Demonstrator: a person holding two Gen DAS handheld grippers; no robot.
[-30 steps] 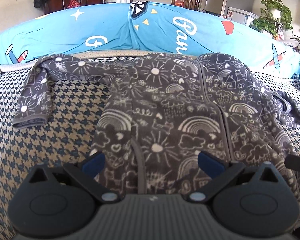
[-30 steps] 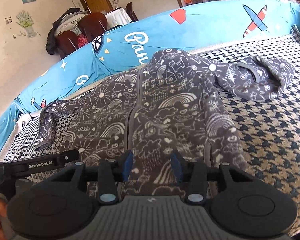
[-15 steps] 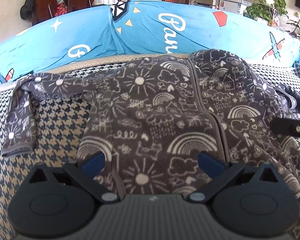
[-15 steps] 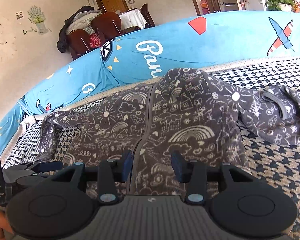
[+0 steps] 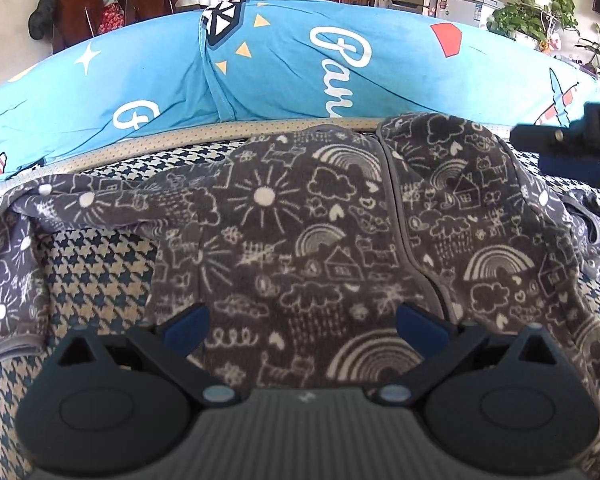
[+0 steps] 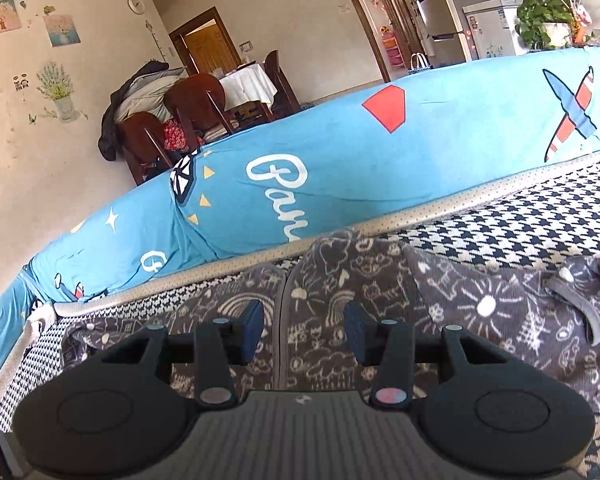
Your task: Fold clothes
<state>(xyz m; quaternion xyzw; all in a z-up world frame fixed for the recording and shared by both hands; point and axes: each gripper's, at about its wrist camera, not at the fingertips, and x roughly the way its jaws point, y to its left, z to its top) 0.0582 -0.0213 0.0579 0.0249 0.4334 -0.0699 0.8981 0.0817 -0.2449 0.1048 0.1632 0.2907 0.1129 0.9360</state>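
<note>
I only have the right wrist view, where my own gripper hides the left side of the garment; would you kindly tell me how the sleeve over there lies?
Observer: The left sleeve runs out sideways from the garment, then bends back toward the camera. Its cuff lies on the checked cover.
Operator: Thank you. Is the left gripper holding anything?
Observer: No. The left gripper has its jaws wide apart over the garment's body, with nothing pinched.
Operator: And does the front seam stay straight lower down?
Observer: Not quite. The front seam bows toward the right as it nears the left gripper.
</note>
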